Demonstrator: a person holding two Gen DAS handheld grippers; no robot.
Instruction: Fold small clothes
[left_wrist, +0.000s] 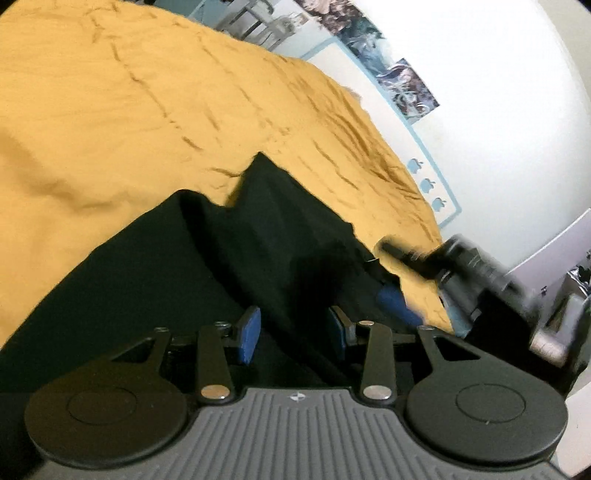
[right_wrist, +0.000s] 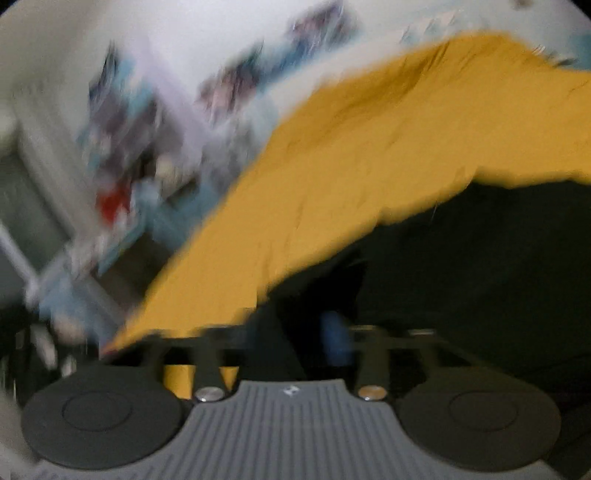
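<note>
Left gripper: blue pads apart, black garment bunched between them, grip unclear. Right gripper: view blurred, one blue pad against garment fold, closure cannot tell. Garment lies rumpled on yellow sheet

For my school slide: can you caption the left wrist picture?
Left hand-held gripper straddling a black garment on a mustard bedsheet.

A home bedroom is indicated. A bed is covered by a creased mustard-yellow sheet, and a white wall beside it is decorated with a row of printed pictures and light-blue apple stickers.
</note>
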